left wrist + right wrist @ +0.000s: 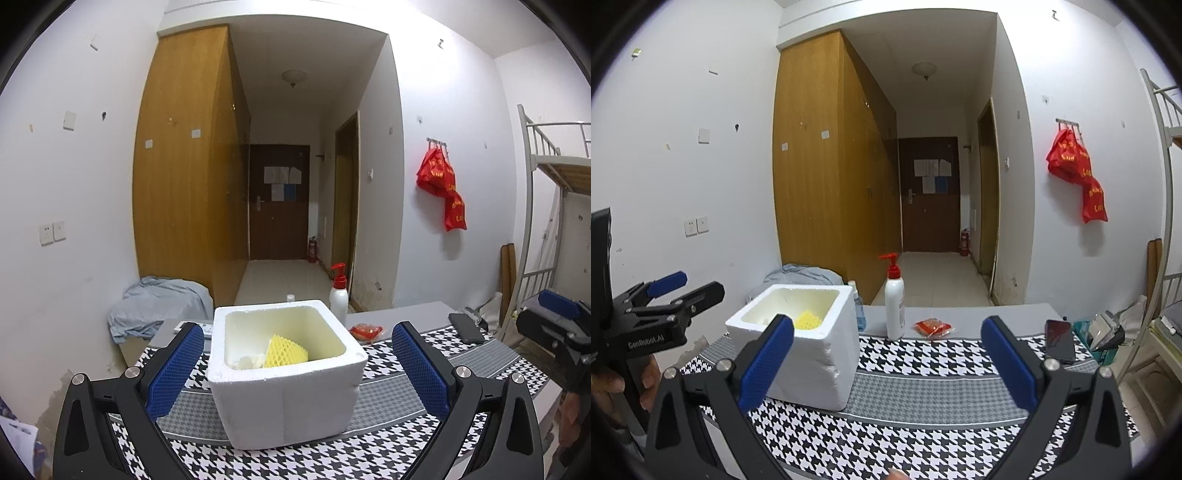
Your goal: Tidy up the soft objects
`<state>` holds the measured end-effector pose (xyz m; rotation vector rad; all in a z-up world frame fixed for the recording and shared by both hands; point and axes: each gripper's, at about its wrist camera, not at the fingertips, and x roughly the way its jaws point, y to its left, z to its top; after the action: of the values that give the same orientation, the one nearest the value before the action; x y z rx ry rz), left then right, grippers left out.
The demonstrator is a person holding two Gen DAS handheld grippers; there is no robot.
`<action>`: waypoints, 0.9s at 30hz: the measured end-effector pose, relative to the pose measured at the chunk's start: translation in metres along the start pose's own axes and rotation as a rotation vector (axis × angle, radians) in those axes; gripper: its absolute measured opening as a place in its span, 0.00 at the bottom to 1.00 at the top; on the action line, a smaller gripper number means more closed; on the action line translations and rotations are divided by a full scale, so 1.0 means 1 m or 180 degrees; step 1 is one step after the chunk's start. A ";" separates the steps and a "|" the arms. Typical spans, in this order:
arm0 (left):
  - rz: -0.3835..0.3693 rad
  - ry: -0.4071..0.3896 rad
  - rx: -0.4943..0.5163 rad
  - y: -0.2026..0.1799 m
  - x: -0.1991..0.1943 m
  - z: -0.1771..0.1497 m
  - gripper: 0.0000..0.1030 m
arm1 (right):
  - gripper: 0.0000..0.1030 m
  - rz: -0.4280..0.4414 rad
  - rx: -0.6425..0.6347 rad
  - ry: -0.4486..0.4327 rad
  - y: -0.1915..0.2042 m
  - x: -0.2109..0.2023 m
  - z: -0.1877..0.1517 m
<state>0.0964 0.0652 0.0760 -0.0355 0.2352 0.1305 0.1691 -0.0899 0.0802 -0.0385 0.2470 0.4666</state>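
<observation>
- Left gripper (297, 363): seen nearest in the left wrist view, its blue-padded fingers (175, 363) are spread wide and straddle the white foam box (284, 391) with clear gaps on both sides; nothing is held.
- Right gripper (886, 360): in the right wrist view it is likewise wide open and empty, above the houndstooth cloth (923, 435) on the bench (945, 314).
- Foam box stands upright on the cloth. In the right wrist view it sits left of centre, partly hidden behind the right gripper's left finger.
- Yellow foam net (286, 350): lies inside the box against its far right inner corner. The left wrist view shows its mesh pattern and a small white soft lump (249, 362) beside it on the box floor; the right wrist view shows only a yellow patch (809, 319) over the rim, the white lump not visible.
- White pump bottle (894, 302) with red top stands upright on the bench beyond the cloth. The right wrist view shows it in full, well clear of the box; the left wrist view shows it partly hidden behind the box's far right corner.
- Red packet (932, 328) lies flat just right of the bottle, and a dark phone (1059, 341) lies near the cloth's right edge; both appear in both views.
- Only the right wrist view shows a small clear bottle (857, 306) behind the box.
- Each view catches the other gripper at its edge: the left one (670, 291) with a hand (624, 380) on its handle, and the right one at the left wrist view's right border.
</observation>
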 end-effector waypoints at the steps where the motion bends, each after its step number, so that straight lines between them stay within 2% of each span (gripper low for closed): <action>1: -0.0003 -0.0006 -0.0006 0.000 -0.002 -0.001 0.99 | 1.00 -0.0006 -0.0005 -0.0017 0.001 -0.003 0.001; 15: 0.0001 -0.0038 0.0048 -0.014 -0.033 -0.034 0.99 | 1.00 -0.0032 -0.0096 -0.0139 0.011 -0.035 -0.023; 27: -0.0045 -0.0101 -0.0083 -0.018 -0.063 -0.065 0.99 | 1.00 -0.0024 -0.0117 -0.0277 0.021 -0.063 -0.050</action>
<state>0.0234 0.0364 0.0279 -0.0609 0.2014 0.1200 0.0938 -0.1042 0.0478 -0.0548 0.1529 0.4642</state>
